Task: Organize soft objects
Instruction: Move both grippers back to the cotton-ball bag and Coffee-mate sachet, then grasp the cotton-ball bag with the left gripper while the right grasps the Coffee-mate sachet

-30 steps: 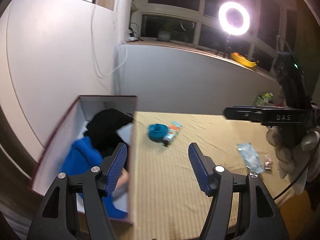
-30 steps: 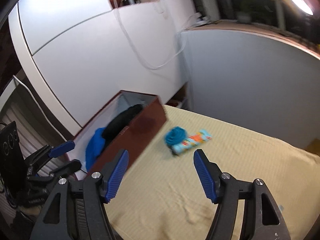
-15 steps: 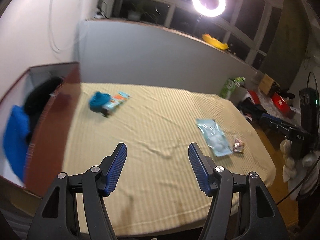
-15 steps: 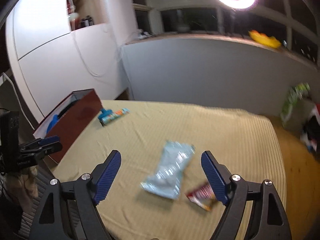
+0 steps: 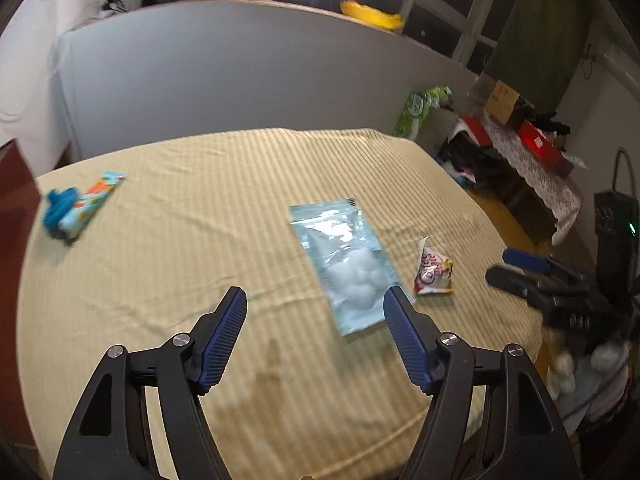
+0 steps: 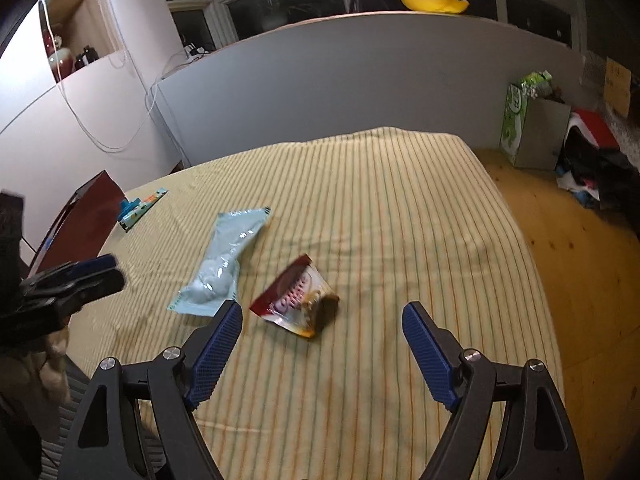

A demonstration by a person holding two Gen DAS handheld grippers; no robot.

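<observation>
Just beyond left gripper [image 5: 315, 304]: pale-blue pouch [image 5: 347, 264].

I see a pale-yellow striped bedsheet [image 6: 400, 208], a light-blue translucent pouch [image 6: 224, 264] (white fluff inside), a red-and-yellow snack packet [image 6: 298, 304], and a maroon box [image 6: 86, 216] at its left edge.

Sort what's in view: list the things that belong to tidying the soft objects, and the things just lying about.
Job:
pale blue pouch
snack packet
blue band
striped packet
dark red box

Lying about:
yellow dish
green tissue pack
</observation>
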